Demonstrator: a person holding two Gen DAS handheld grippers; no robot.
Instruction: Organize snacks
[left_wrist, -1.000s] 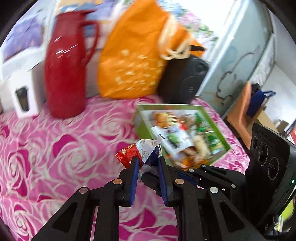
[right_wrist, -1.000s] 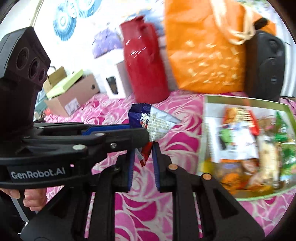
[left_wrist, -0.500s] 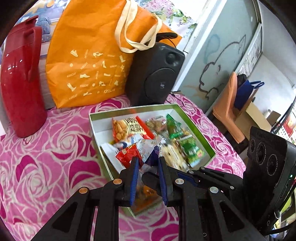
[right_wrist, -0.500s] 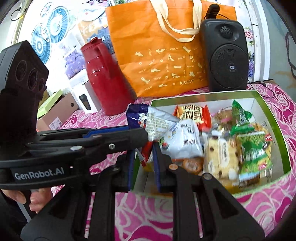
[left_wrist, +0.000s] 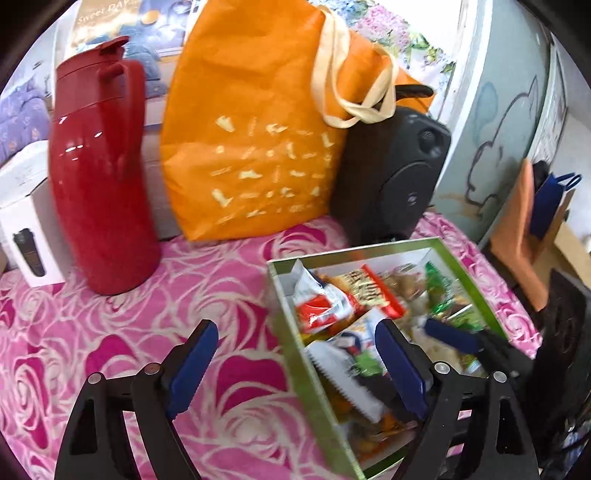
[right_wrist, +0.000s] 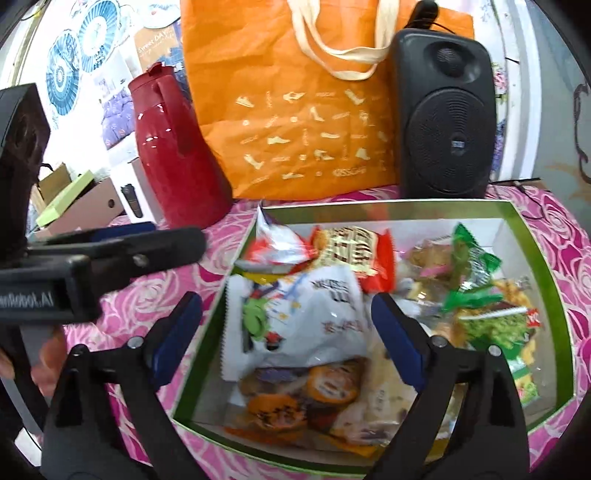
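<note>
Nearest, right gripper (right_wrist: 284, 332): jaws spread wide, nothing between them, hanging just above the green snack box (right_wrist: 532, 236); its blue pads straddle the white snack packet (right_wrist: 306, 317) without visibly touching it.

Left gripper (left_wrist: 295, 365): jaws likewise wide apart and empty. One pad sits over the pink rose-patterned table cover (left_wrist: 110, 325), the other over the box's near corner; contact with the box cannot be told.

Green snack box, on the table: open-topped, white inside, filled with loose packets. White snack packet lies on top toward the near left; a red-and-white packet (right_wrist: 273, 243) leans against the far left corner; an orange-red packet (right_wrist: 354, 254) is beside it; green wrapped sweets (right_wrist: 476, 273) lie to the right; orange wrapped pieces (right_wrist: 325, 391) sit at the near wall.

Handling, as judged: packets are light, soft and crinkly, with slick film and probably brittle contents. Best taken by a crimped end seal or a flat corner, with a gentle pinch; a hold on the puffed middle would likely slip or crush.

Behind the box: black speaker (right_wrist: 447, 118), orange tote bag (right_wrist: 295, 122), red thermos jug (right_wrist: 177, 155), standing in a row on the table. A white carton (left_wrist: 26, 229) stands at far left.
</note>
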